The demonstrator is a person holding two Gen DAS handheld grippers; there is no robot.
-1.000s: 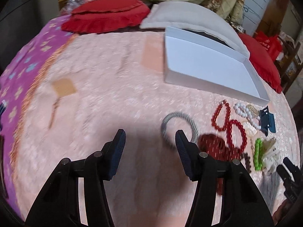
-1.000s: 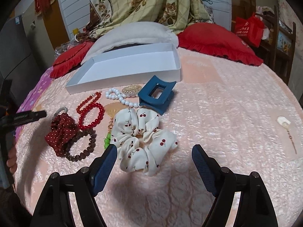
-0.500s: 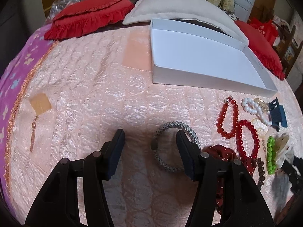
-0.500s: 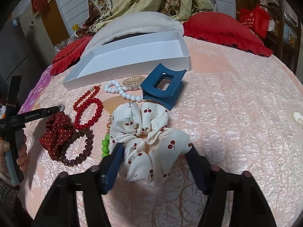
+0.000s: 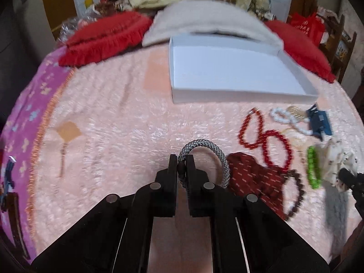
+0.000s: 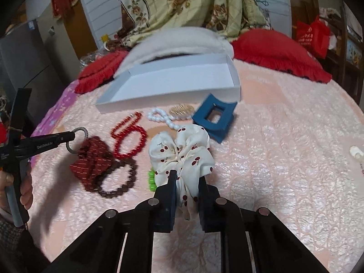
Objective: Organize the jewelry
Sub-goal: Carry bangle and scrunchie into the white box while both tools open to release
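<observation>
Both grippers go from wide open to clamped. Left gripper [image 5: 181, 164] moves in over the grey braided bracelet [image 5: 206, 153] and now pinches its near side between the jaws; the ring's near side looks raised where it is pinched, in the right wrist view. Right gripper [image 6: 187, 183] advances from short of the cherry-print scrunchie [image 6: 182, 150] to pinching its near edge, fabric bunched between the fingers. Both views now show motion blur.

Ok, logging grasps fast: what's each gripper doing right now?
Left gripper: closed on the grey rope bracelet.
Right gripper: closed on the cherry-print scrunchie.
</observation>
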